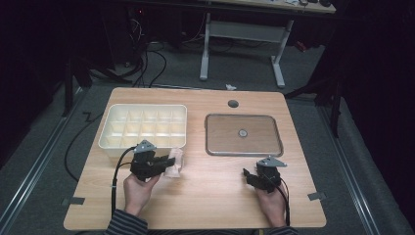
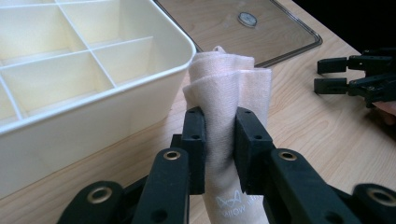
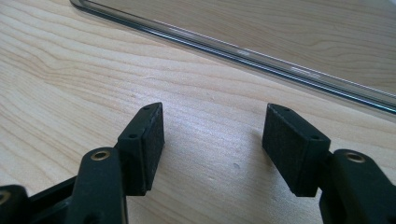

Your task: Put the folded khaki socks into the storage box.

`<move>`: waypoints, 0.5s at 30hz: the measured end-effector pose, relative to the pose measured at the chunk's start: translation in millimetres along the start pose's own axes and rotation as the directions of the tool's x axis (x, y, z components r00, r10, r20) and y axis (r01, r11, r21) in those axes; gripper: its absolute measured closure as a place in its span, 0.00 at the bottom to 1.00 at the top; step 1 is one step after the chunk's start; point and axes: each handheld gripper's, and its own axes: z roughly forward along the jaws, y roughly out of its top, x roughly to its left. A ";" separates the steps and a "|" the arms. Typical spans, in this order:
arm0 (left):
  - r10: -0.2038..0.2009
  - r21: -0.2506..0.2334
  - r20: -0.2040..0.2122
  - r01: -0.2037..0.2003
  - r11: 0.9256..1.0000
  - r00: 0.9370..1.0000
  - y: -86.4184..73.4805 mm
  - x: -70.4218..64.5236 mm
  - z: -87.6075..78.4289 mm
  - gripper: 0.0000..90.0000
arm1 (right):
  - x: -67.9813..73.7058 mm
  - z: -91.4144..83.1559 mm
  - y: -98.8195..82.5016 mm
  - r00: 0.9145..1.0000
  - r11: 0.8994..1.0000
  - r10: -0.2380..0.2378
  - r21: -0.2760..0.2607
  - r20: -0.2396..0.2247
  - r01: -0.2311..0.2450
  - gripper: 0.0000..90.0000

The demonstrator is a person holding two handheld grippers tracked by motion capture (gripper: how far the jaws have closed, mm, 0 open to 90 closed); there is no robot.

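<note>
Left gripper (image 2: 219, 140) clamping pink cloth (image 2: 229, 88), beside divided box (image 2: 140, 93)

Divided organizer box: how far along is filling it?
Done: the clear lid lies off, beside the organizer box. In hand: the left gripper pinches a rolled pink cloth by the box's corner. Left: every visible compartment is empty; the right gripper is open over the table.

1. A cream divided box (image 1: 143, 126) sits on the wooden table (image 1: 215, 196) toward its far left corner.
2. A clear flat lid (image 1: 243, 134) with a small round knob lies right of the box, toward the far right corner.
3. A dark round hole (image 1: 233, 104) marks the table's far edge.
</note>
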 end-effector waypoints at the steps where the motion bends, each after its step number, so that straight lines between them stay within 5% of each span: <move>1: -0.006 -0.002 -0.002 0.006 1.000 1.000 -0.1 1.6 -1.6 0.85 | 0.0 0.0 0.0 1.000 1.000 0.000 0.000 0.000 0.000 0.43; 9: -0.032 0.000 -0.002 0.032 0.999 0.999 1.4 7.1 -12.4 0.85 | 0.0 0.0 0.0 1.000 1.000 0.001 0.000 0.000 -0.001 0.43; 15: -0.013 -0.007 -0.009 0.013 1.000 1.000 8.9 7.5 -23.8 0.85 | 0.1 0.0 0.0 1.000 1.000 -0.001 -0.001 -0.001 0.001 0.43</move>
